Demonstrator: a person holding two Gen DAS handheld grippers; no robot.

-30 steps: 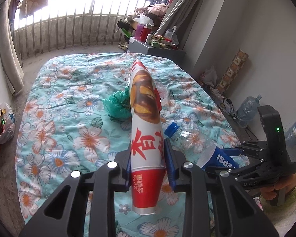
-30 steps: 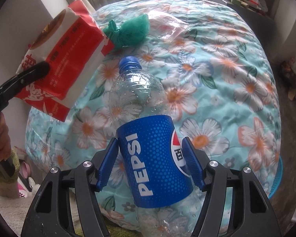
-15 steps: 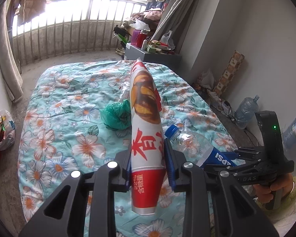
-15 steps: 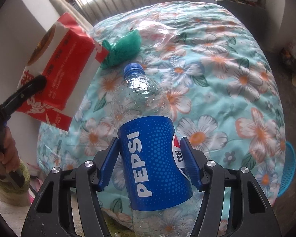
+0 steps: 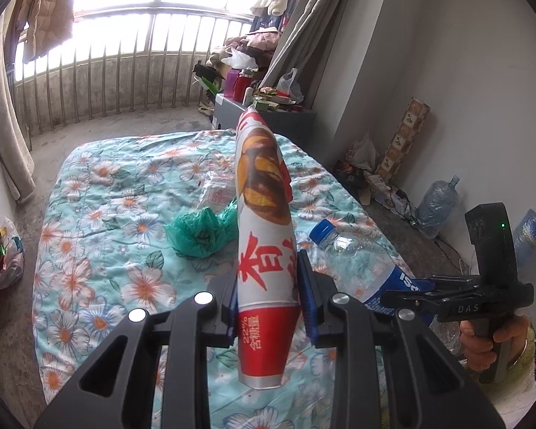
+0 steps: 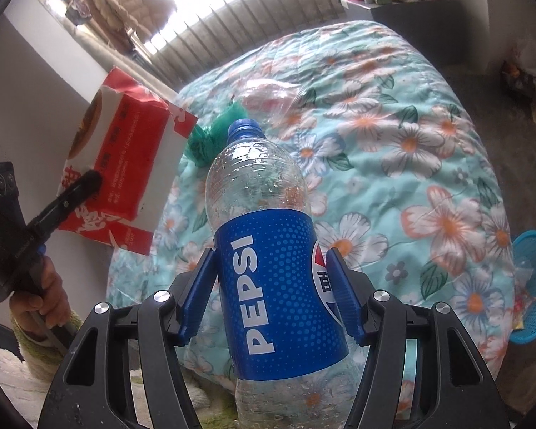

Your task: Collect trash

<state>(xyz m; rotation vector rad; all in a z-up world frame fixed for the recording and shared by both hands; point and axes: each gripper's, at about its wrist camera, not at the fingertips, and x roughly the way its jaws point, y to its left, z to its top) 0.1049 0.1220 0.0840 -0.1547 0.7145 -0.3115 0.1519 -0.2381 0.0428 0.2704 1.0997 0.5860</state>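
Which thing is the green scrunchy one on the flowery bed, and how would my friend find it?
Start at the flowery quilt covering the bed. Near its middle, beside a clear plastic wrapper, lies the green plastic bag, scrunched into a ball. It is the only solid green thing lying there, and neither gripper holds it.

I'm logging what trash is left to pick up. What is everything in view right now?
Snack bag: 1, red and white, clamped in the left gripper above the bed.
Pepsi bottle: 1, clear with blue label and cap, clamped in the right gripper.
Green plastic bag: 1, crumpled, mid-bed.
Clear wrapper: 1, transparent, on the bed beyond the green bag.
Bed quilt: 1, teal floral.
Blue basket: 1, on the floor beside the bed.
Water jug: 1, clear, by the wall.
Left gripper: 1, black, shut.
Right gripper: 1, black with blue pads, shut.
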